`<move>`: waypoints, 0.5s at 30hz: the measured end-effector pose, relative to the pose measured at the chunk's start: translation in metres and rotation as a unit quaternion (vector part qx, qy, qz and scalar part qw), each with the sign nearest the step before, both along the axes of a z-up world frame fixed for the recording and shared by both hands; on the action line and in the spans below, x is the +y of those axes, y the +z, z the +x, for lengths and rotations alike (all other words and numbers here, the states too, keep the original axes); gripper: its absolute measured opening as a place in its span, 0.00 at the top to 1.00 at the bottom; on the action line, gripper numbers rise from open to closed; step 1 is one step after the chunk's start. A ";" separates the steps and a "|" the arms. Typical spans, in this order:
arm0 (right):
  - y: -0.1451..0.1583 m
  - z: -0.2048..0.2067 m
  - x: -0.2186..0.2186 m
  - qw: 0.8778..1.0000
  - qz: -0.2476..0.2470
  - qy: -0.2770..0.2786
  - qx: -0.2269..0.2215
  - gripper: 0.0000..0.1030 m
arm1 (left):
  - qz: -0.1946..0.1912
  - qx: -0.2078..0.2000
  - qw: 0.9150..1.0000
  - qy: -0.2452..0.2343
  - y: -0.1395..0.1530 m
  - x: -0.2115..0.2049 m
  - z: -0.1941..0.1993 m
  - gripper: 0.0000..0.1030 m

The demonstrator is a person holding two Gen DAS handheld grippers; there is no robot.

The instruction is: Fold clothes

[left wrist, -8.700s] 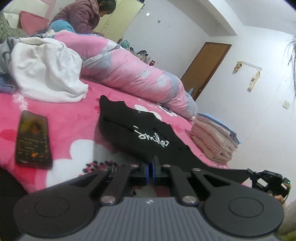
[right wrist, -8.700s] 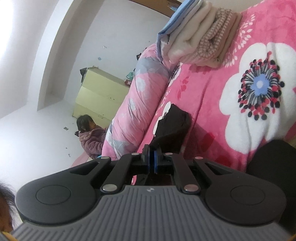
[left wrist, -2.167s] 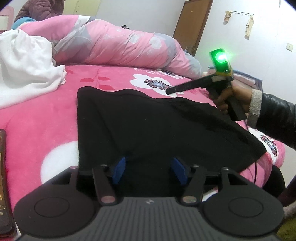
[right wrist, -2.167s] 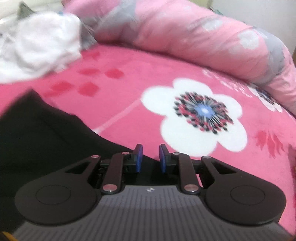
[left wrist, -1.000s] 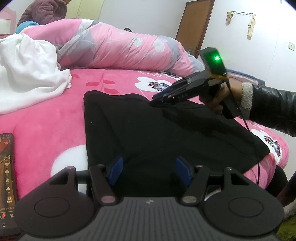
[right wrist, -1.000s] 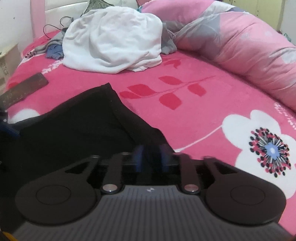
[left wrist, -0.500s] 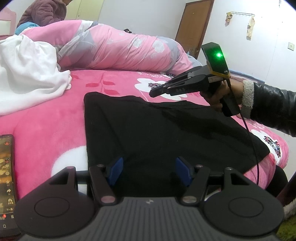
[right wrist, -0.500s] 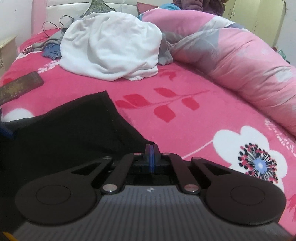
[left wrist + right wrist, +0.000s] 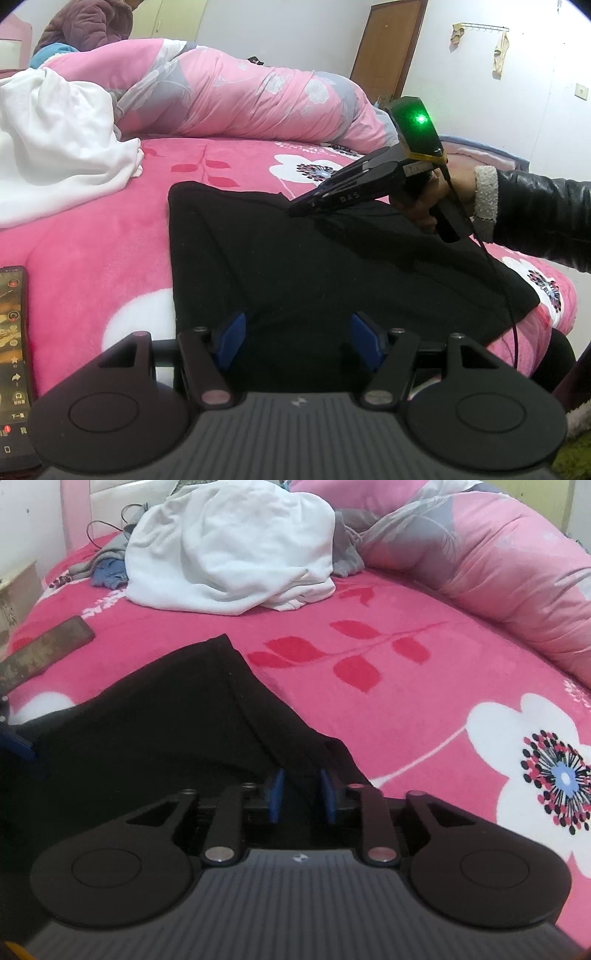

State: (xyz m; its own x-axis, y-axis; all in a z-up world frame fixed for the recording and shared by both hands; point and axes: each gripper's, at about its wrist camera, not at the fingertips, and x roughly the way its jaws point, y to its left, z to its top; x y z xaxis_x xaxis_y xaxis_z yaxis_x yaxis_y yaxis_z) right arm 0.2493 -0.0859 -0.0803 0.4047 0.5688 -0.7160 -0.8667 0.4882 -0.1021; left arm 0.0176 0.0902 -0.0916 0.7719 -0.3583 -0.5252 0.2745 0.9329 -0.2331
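Pink flowered bedspread [image 9: 92, 236] covers the bed, w/ the black garment [image 9: 295, 258] spread flat across its near edge, one corner pointing toward the rolled pink quilt [image 9: 240, 99] at the far side. Left gripper [image 9: 297, 338] sits low over the garment's near hem, jaws wide apart, nothing between them. Right gripper [image 9: 301, 794] is over the far edge of the cloth, jaws partly open w/ black fabric lying between the pads; whether they bite it, can't tell. White clothes heap [image 9: 229, 546] sits toward the bed's far left corner, a phone [image 9: 13, 350] at the near left edge. Risk, IMO: pads close on one layer only, or cloth slips out mid-lift, so the fold goes crooked; dragging could also bunch the garment or nudge the phone off the edge.
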 end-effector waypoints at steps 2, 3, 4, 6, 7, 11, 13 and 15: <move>0.000 -0.004 0.001 1.000 -0.003 0.004 -0.012 0.99 | 0.000 -0.001 1.000 0.000 0.000 0.000 0.000 0.37; 0.000 -0.006 0.001 1.000 -0.005 0.005 -0.018 1.00 | 0.001 -0.002 1.000 0.000 0.000 0.000 0.000 0.37; 0.002 -0.007 0.001 1.000 -0.004 0.005 -0.025 1.00 | 0.001 -0.002 1.000 0.001 0.000 0.000 0.000 0.37; 0.008 -0.008 -0.001 0.999 0.001 0.001 -0.037 1.00 | 0.002 -0.004 1.000 0.001 0.000 0.000 -0.001 0.37; 0.012 -0.008 -0.002 0.999 0.004 -0.001 -0.042 1.00 | 0.002 -0.004 1.000 0.001 0.000 0.000 0.000 0.37; 0.018 -0.006 -0.001 0.998 0.009 -0.004 -0.059 1.00 | 0.005 -0.005 1.000 0.002 0.000 0.000 0.001 0.37; 0.013 -0.003 0.002 0.998 0.007 -0.009 -0.062 1.00 | 0.007 -0.005 1.000 0.003 0.000 0.000 0.000 0.37; 0.004 0.001 0.007 0.998 0.002 -0.016 -0.062 1.00 | 0.012 -0.004 1.000 0.002 0.000 -0.002 0.000 0.37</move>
State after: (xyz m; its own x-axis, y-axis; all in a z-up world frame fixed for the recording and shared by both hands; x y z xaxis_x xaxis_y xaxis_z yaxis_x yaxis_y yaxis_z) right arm 0.2506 -0.0793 -0.0761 0.5077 0.5563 -0.6578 -0.8316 0.5158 -0.2056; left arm 0.0174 0.0885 -0.0914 0.7774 -0.3428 -0.5274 0.2722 0.9392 -0.2092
